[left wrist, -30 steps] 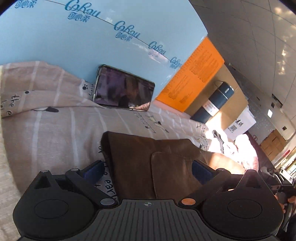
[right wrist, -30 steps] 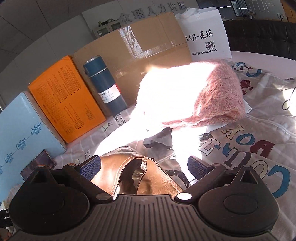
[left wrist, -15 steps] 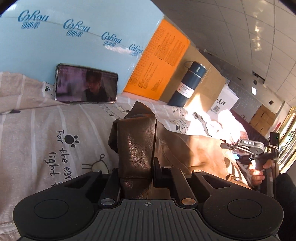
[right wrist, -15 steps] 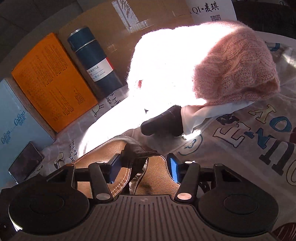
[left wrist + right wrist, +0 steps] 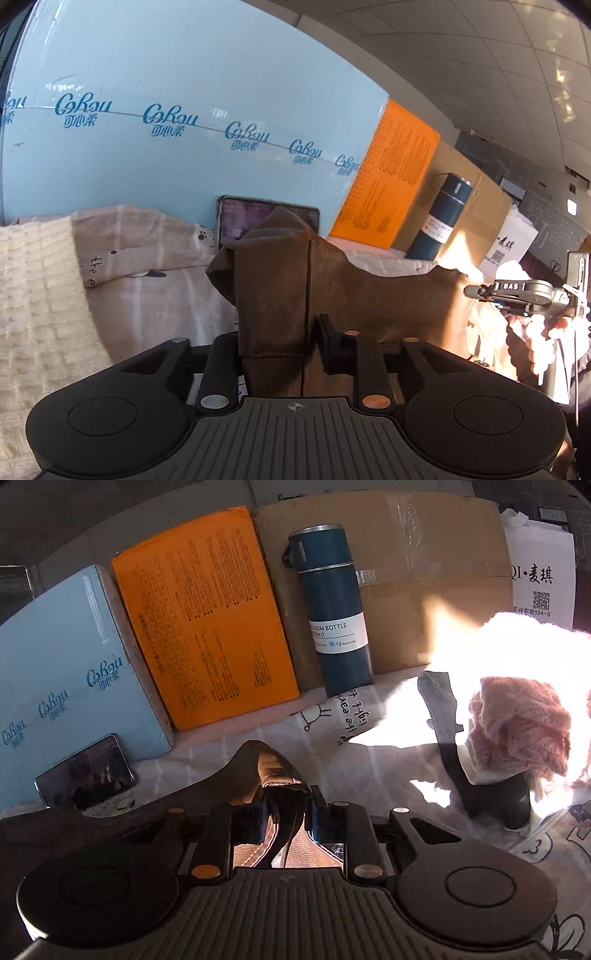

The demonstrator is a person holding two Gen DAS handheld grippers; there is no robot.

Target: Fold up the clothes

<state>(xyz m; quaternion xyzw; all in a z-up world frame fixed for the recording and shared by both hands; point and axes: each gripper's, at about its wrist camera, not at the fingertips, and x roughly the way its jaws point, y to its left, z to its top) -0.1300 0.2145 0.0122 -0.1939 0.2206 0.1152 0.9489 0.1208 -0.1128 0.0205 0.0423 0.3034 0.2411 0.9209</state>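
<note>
A brown leather-like garment (image 5: pixel 369 295) hangs stretched between my two grippers, lifted off the printed bedsheet (image 5: pixel 155 295). My left gripper (image 5: pixel 275 343) is shut on one bunched end of it. My right gripper (image 5: pixel 286 821) is shut on the other end (image 5: pixel 275 771), where a seamed edge stands up between the fingers. In the left wrist view the right gripper (image 5: pixel 517 291) and the hand holding it show at the far right.
A light blue box (image 5: pixel 55 664), an orange box (image 5: pixel 207 620), a cardboard box (image 5: pixel 424 554) and a dark blue vacuum bottle (image 5: pixel 332 609) stand along the back. A phone (image 5: pixel 85 771) leans on the blue box. A pink knit pile (image 5: pixel 517 723) lies right. A cream knit (image 5: pixel 37 314) lies left.
Both grippers closed on the brown garment and lifted it off the sheet. It now hangs taut between them.
</note>
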